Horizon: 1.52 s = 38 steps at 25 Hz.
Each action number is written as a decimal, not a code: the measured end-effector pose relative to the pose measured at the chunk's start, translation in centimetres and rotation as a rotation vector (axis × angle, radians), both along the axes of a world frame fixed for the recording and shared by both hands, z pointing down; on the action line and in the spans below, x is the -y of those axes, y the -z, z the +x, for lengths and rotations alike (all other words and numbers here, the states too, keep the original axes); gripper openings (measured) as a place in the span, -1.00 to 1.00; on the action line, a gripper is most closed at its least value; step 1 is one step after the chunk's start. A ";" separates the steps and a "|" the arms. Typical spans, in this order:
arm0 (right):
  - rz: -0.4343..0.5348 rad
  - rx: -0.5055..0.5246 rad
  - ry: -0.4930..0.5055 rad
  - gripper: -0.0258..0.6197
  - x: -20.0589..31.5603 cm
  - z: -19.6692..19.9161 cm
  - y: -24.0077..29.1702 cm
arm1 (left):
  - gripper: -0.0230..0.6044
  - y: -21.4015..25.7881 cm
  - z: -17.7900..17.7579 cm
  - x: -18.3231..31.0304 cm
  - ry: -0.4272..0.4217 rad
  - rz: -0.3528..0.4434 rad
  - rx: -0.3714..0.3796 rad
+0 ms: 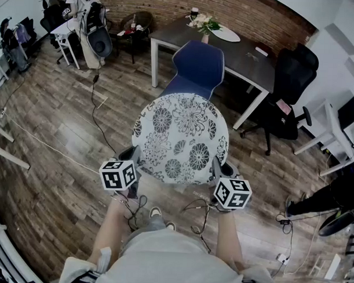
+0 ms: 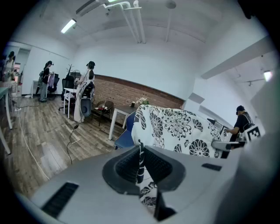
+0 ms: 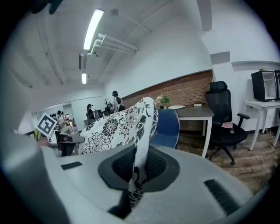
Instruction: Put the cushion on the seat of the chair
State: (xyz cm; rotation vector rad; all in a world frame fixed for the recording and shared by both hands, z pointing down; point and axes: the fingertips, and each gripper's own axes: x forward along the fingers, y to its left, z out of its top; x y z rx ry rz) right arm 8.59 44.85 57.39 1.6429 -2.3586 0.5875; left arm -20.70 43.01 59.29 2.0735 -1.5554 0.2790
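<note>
**Item:** cushion point(image 1: 180, 138). Round, flat, white cover with black flowers.

**Place:** in the air in front of me, slung between my two grippers and covering the seat of the blue chair point(image 1: 198, 66) from above. Only the chair back shows beyond it. It is not yet lying on the seat, as far as I can judge.

**Handling (my estimate):** light, soft, not fragile. The rim squashes thin between the pads, yet the disc keeps its shape when carried by two points. The cloth cover could slide under a loose pinch. The rim is the best hold, one grip on each side of the near edge, as now.

**Left gripper** point(image 2: 140, 164): fingers point(image 2: 126, 166) nearly together, clamped on the cushion's left near rim.

**Right gripper** point(image 3: 139, 168): likewise pinched on the right near rim, with a fold of cloth trailing through.

**Pose:** both forearms reach forward, side by side, with the cushion's width between them. Both grippers tip slightly downward toward the chair.
</note>
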 end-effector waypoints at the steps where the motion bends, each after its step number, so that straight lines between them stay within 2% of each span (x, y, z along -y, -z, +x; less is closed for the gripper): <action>1: -0.001 -0.004 0.000 -0.88 0.1 0.0 -0.1 | -0.85 -0.1 0.0 0.1 -0.001 0.001 -0.001; 7: 0.001 0.015 -0.016 -0.88 0.7 -0.1 -0.5 | -0.85 -1.3 0.0 0.7 -0.025 -0.009 -0.025; 11: -0.019 0.039 -0.022 -0.87 1.7 -0.3 -1.1 | -0.85 -1.7 -0.8 1.7 -0.016 -0.016 -0.021; 24: -0.066 0.057 -0.063 -0.87 4.9 -2.2 -3.0 | -0.85 -3.1 -3.0 5.8 -0.062 -0.037 -0.037; 31: -0.093 0.056 -0.082 -0.87 6.0 -1.4 -3.3 | -0.85 -3.9 -2.0 6.8 -0.075 -0.058 -0.053; 38: -0.092 0.049 -0.097 -0.87 10.1 -0.3 -3.8 | -0.85 -4.5 -1.4 10.7 -0.066 -0.058 -0.066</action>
